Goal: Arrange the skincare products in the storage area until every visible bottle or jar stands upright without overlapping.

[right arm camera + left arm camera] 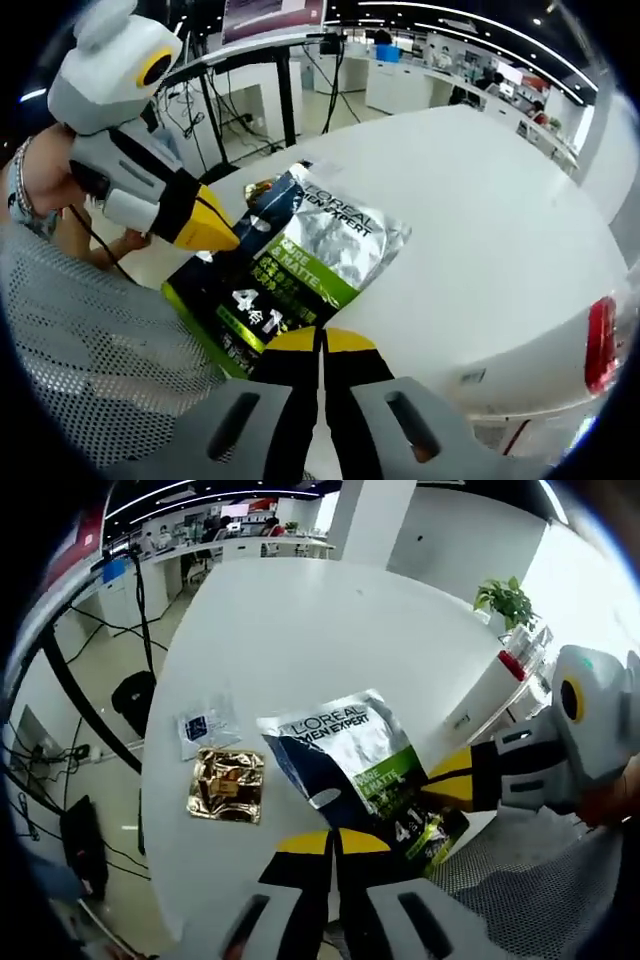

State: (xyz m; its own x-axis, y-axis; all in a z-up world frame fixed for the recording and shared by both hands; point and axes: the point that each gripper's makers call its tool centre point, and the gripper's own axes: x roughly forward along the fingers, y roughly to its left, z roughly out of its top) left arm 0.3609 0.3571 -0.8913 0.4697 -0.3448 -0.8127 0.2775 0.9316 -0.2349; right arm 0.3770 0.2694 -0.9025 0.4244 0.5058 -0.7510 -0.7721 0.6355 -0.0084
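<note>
I am pinching the silver-green sachet (355, 765) with both left gripper (335, 842) and right gripper (322, 342), jaws pressed together on opposite edges, apparently to lift it off the white table (300, 630).

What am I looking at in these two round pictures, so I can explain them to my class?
A person holds a grasping tool in each hand, with a camera on each looking along its yellow-tipped fingers. In the left gripper view, the left gripper pinches one edge of a silver, green and black L'Oreal Men Expert pouch; in the right gripper view, the right gripper pinches another edge. Both appear shut on it. On the round white table lie a small gold foil sachet and a small clear sachet.
</note>
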